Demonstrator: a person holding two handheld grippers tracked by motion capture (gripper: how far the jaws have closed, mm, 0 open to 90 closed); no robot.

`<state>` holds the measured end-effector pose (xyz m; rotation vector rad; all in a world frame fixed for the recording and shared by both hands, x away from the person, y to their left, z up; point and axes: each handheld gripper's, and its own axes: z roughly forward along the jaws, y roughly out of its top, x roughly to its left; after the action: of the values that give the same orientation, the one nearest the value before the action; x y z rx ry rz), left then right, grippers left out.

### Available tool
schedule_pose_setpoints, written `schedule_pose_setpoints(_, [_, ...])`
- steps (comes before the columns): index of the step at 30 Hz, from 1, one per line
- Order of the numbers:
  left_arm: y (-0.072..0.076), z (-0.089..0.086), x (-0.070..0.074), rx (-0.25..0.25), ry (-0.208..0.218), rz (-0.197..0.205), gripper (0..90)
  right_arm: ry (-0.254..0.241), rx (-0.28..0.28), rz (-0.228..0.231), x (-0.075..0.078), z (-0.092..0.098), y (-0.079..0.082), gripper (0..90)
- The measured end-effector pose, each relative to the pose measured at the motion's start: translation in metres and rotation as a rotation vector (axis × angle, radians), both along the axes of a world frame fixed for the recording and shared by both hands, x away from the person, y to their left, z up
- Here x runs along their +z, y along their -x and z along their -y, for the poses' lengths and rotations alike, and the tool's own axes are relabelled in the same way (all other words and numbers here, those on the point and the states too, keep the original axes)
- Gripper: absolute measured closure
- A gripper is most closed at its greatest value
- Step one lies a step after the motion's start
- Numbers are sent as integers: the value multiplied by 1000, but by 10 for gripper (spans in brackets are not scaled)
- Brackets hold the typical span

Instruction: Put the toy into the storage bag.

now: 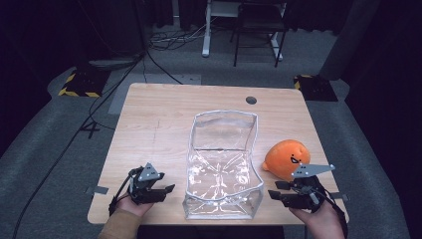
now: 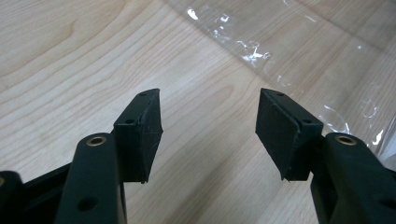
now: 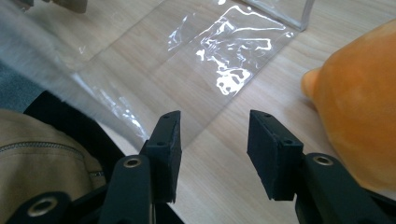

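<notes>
1. High view: clear plastic bag (image 1: 222, 164) lies between left gripper (image 1: 168, 190) and right gripper (image 1: 274, 189), long axis running away from the person, open mouth at the far end.
2. Both grippers released, nothing between the jaws.
3. Orange plush toy (image 1: 287, 158) sits just beyond the right gripper.

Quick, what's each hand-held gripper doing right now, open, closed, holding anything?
Left hand-held gripper: open, nothing between its jaws, beside the clear plastic bag.
Right hand-held gripper: open, holding nothing, near the orange plush toy.
</notes>
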<state>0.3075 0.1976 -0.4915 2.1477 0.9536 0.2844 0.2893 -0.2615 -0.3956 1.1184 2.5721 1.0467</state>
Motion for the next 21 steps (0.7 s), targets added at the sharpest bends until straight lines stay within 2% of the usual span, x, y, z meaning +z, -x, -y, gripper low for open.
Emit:
schedule_pose_setpoints(11, [8,-17,-6,53,4,-23,410,3,-18,25,19,9,-21,548])
schedule_pose_setpoints(21, [10,-29,-11,80,-8,-36,410,22,-55,41,37,22,-39,548])
